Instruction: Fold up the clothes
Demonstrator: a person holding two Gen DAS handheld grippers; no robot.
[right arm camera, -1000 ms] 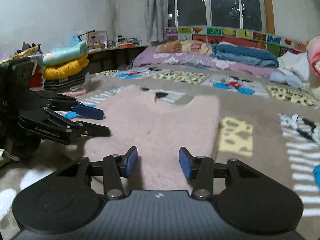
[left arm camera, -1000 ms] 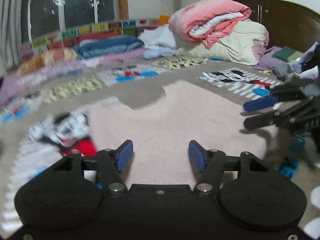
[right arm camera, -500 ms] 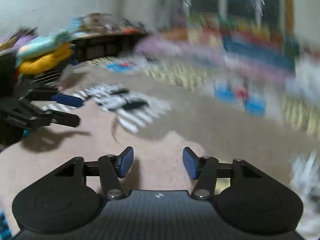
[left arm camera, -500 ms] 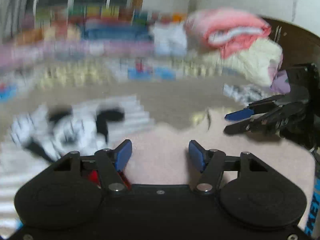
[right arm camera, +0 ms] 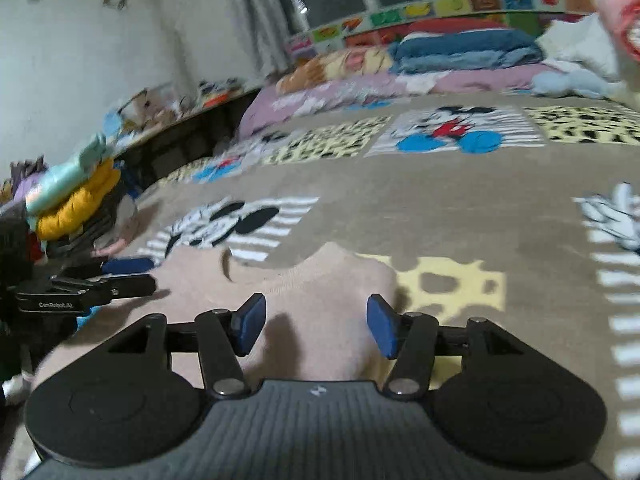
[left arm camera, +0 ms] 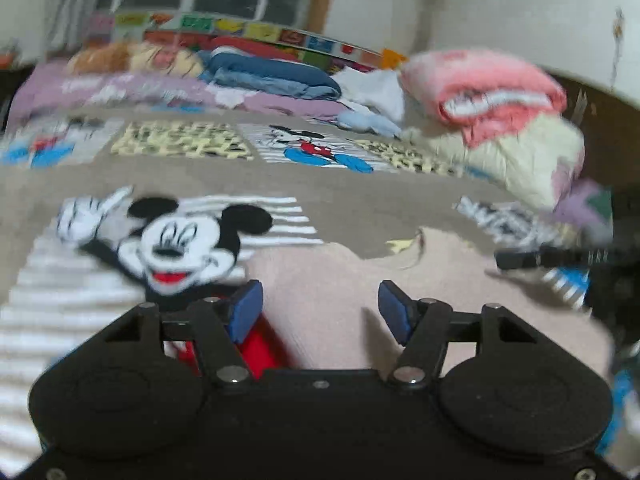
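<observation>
Left wrist view: the left hand-held gripper (left arm camera: pixel 320 312) hangs low over a pale pink sweater (left arm camera: pixel 328 280) that lies flat on a tan Mickey Mouse blanket (left arm camera: pixel 352 204) spread over the bed. Its blue pads (left arm camera: pixel 245 312) are spread wide apart with nothing between them; the left pad sits at the sweater's left edge, next to a large Mickey Mouse face (left arm camera: pixel 180 248) printed on the blanket. The sweater's scooped neckline faces away from the camera. At the right edge the tips of the right hand-held gripper (left arm camera: pixel 532 260) reach in over the sweater's far right shoulder; this part is blurred. Behind, a pink and cream pile of bedding (left arm camera: pixel 492 104) and a folded blue blanket (left arm camera: pixel 272 76) lie along the window.

Right wrist view: the right hand-held gripper (right arm camera: pixel 316 324) is likewise wide open and holds nothing, poised over the sweater (right arm camera: pixel 320 280) close to its neckline and right shoulder. The left hand-held gripper (right arm camera: pixel 124 276) enters from the left, its fingers over the sweater's opposite shoulder; whether they touch the cloth cannot be told. A stack of folded clothes, yellow under mint green (right arm camera: pixel 72 196), stands on the far left.
</observation>
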